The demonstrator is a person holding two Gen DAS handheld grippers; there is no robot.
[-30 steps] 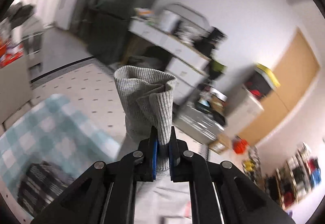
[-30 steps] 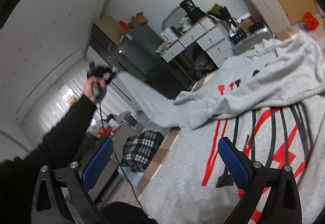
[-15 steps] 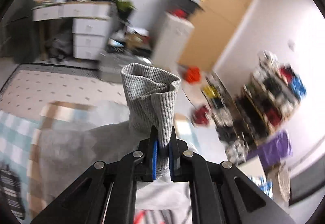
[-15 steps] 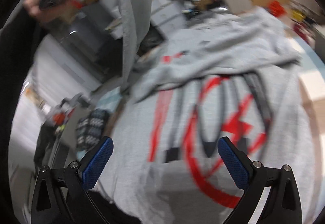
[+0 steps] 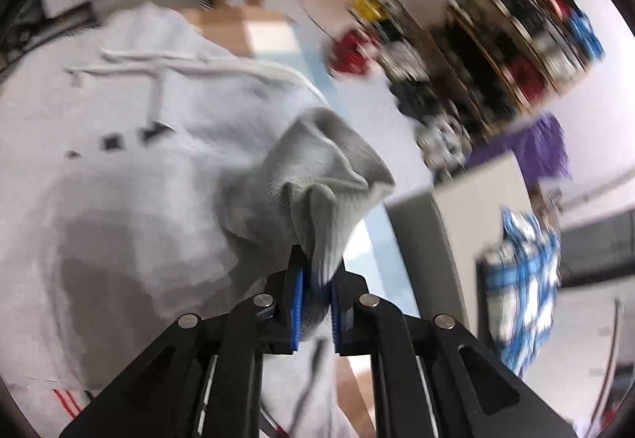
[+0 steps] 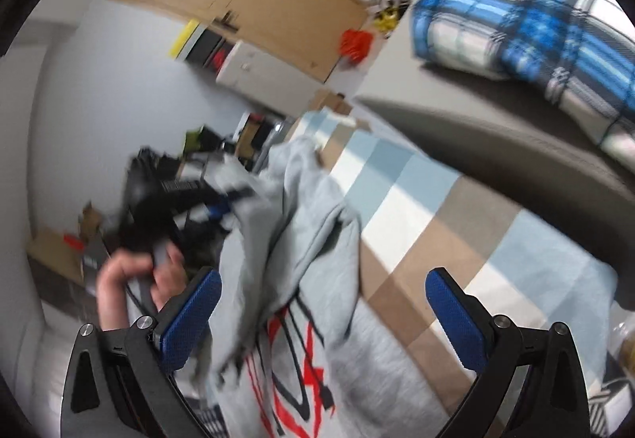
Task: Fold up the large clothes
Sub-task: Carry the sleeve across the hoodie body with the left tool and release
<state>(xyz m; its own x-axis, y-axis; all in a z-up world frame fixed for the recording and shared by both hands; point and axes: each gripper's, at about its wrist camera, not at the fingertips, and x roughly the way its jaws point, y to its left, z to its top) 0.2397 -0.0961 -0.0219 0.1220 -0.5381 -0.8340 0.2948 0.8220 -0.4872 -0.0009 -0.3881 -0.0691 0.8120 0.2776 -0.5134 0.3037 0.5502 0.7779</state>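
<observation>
Ribbed cuff [image 5: 325,176] of the grey sweatshirt [image 5: 131,160] sits between the left hand-held gripper's [image 5: 315,299] blue pads, which have just been opening slightly. Right hand-held gripper [image 6: 321,319] gapes wide, empty, above the sweatshirt's red print. Motion blur smears the left hand [image 6: 135,279].

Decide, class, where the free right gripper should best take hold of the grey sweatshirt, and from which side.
Probably the sweatshirt's free outer edge beside the checked blanket, approached from the blanket side. There the cloth hangs as a thin, reachable fold, clear of the left gripper, whose jaws have just been opening with the ribbed cuff between them. The right gripper stands open, holding nothing.
</observation>
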